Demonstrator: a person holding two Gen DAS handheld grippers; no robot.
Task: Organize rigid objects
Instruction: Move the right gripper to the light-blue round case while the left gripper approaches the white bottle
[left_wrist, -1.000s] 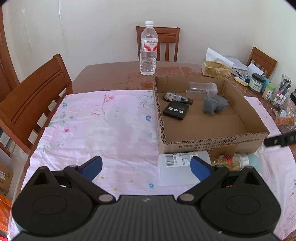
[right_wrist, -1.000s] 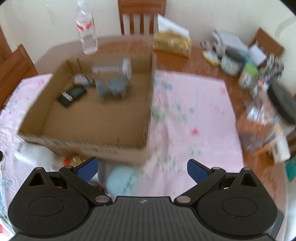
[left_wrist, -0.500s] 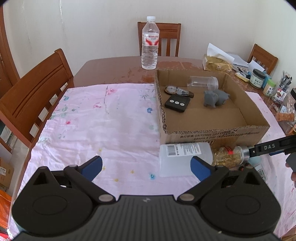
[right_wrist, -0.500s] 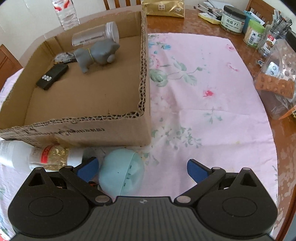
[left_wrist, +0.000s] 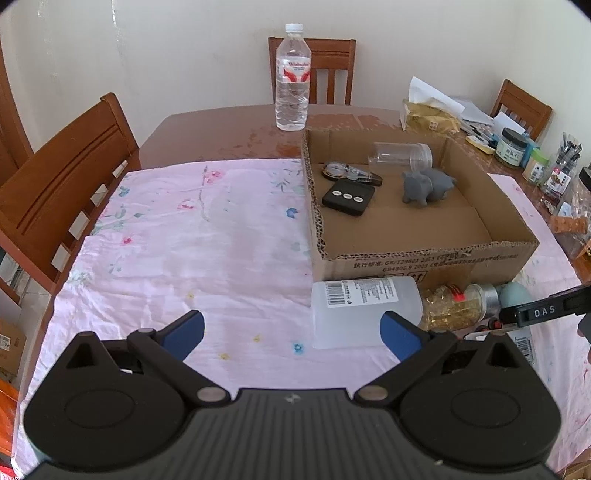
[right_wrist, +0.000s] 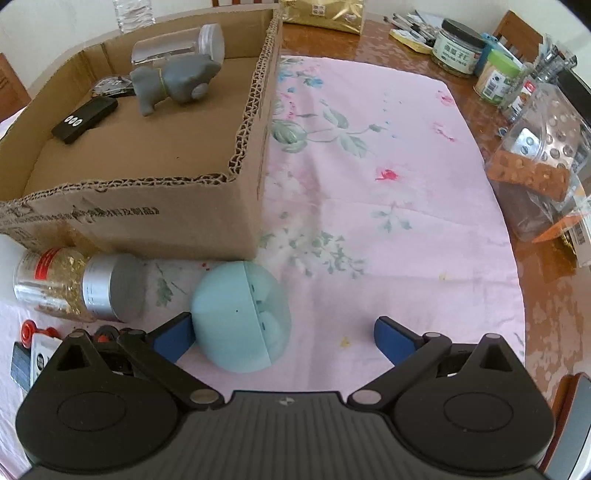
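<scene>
The right gripper (right_wrist: 282, 332) has its jaws spread wide and grips nothing; its left blue pad (right_wrist: 173, 338) sits against the side of a pale blue egg-shaped case (right_wrist: 240, 317), though contact is hard to confirm. The case is smooth, with a seam running around it, and lies on the pink floral cloth (right_wrist: 369, 184) between the jaws, close to the left one, just in front of the cardboard box (right_wrist: 147, 221). Beside it lies a glass jar of gold flakes (right_wrist: 70, 286) with a silver cap. The left gripper (left_wrist: 291, 332) also stands wide open and empty above the cloth, near a frosted plastic bottle (left_wrist: 364, 310) lying on its side.
</scene>
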